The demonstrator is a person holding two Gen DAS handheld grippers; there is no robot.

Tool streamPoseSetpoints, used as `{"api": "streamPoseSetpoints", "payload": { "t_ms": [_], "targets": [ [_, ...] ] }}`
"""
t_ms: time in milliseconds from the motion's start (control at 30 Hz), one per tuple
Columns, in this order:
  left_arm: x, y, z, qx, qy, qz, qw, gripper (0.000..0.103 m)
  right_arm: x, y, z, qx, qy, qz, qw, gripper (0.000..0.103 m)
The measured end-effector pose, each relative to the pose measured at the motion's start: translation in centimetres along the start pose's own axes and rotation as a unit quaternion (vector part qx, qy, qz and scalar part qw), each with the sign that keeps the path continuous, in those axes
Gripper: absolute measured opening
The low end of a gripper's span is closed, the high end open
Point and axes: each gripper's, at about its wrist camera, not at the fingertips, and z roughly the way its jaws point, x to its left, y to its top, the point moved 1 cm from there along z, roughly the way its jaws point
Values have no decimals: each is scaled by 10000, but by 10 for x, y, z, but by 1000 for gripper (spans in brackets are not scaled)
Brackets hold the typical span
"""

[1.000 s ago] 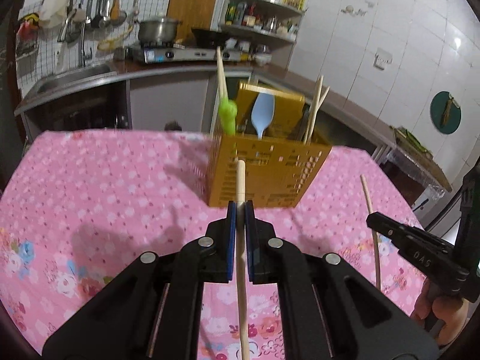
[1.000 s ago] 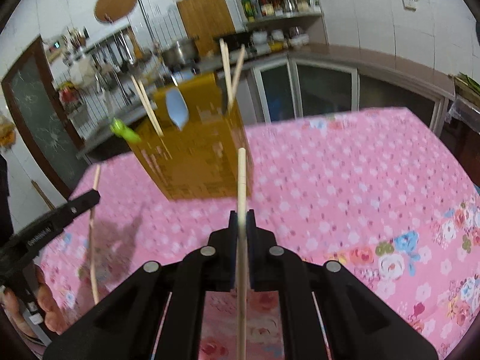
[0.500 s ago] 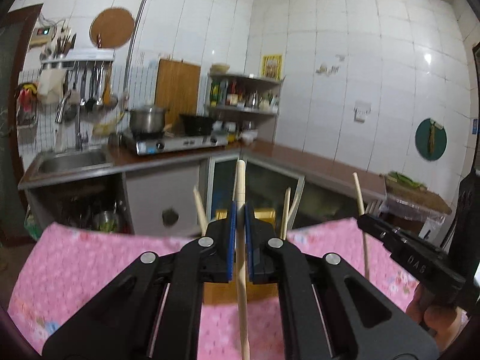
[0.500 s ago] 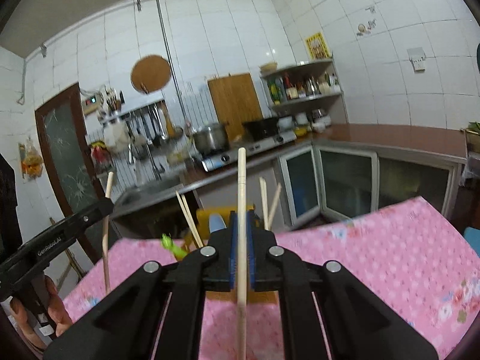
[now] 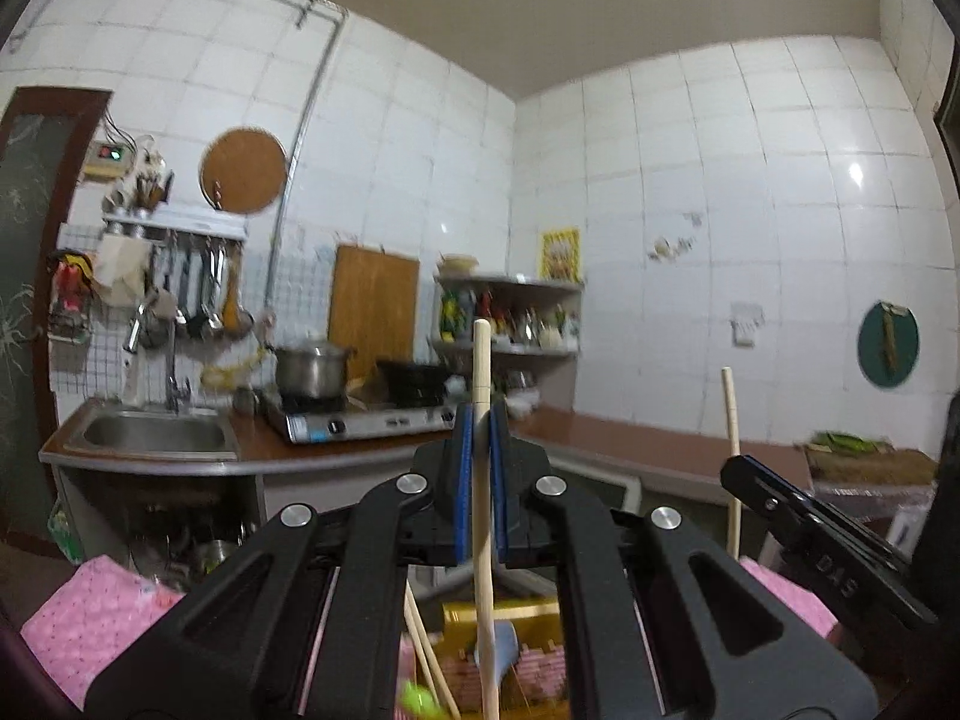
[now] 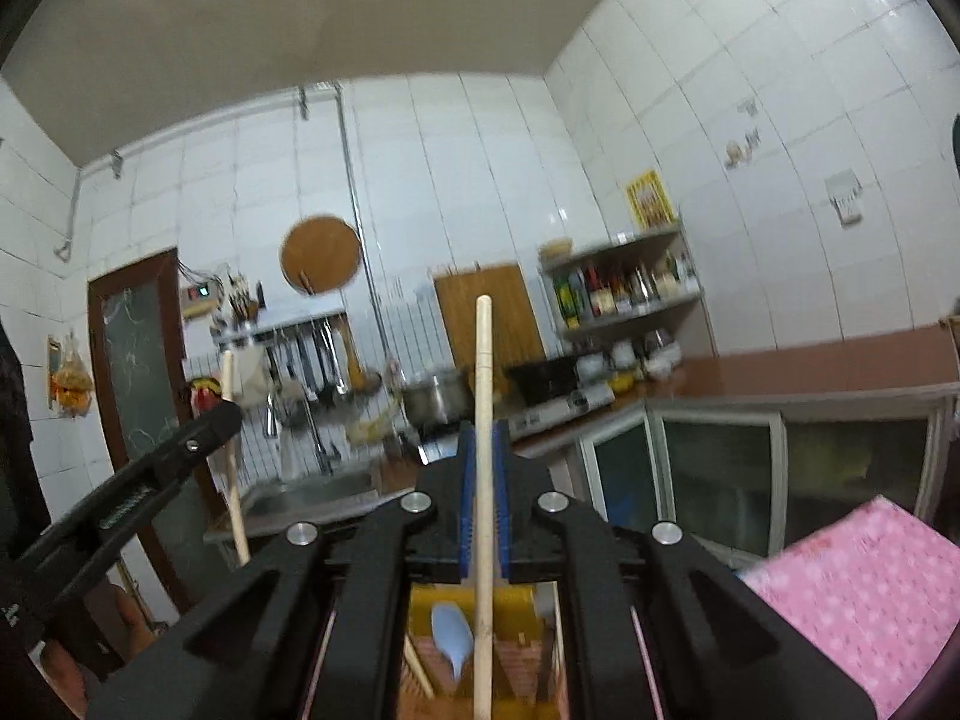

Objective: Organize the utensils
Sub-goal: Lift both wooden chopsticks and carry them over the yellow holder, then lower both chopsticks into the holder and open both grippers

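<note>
My left gripper point(image 5: 480, 420) is shut on a wooden chopstick point(image 5: 482, 372) that stands upright between its blue pads. My right gripper point(image 6: 485, 438) is shut on a second wooden chopstick point(image 6: 483, 360), also upright. Both are raised above the yellow utensil holder point(image 5: 510, 618), which shows low between the fingers; it also shows in the right wrist view point(image 6: 480, 600). The holder contains a pale blue spoon point(image 6: 450, 636), a green utensil point(image 5: 420, 699) and other chopsticks point(image 5: 423, 642). In the left wrist view the right gripper point(image 5: 735, 471) appears at the right with its chopstick point(image 5: 731, 414).
The pink flowered tablecloth point(image 6: 852, 588) covers the table below. Behind are a counter with a sink point(image 5: 150, 435), a gas stove with a steel pot point(image 5: 312, 369), a corner shelf of bottles point(image 5: 510, 318) and hanging utensils on the tiled wall.
Both grippers have risen and tilted upward with their chopsticks. The holder has dropped from the middle of each view to the bottom edge, and the table has mostly left view.
</note>
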Motion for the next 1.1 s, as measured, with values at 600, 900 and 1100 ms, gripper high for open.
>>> {"api": "streamPoseSetpoints", "payload": {
  "t_ms": [600, 900, 1100],
  "targets": [
    [11, -56, 71, -254, 199, 82, 9994, 4, -9, -35, 54, -668, -285, -162, 9972, 6],
    [22, -76, 83, 56, 220, 24, 9997, 4, -6, -50, 64, -579, -375, -382, 9969, 6],
    [25, -94, 80, 423, 213, 41, 9989, 4, -8, -70, 65, -134, -370, -490, 9980, 6]
  ]
}}
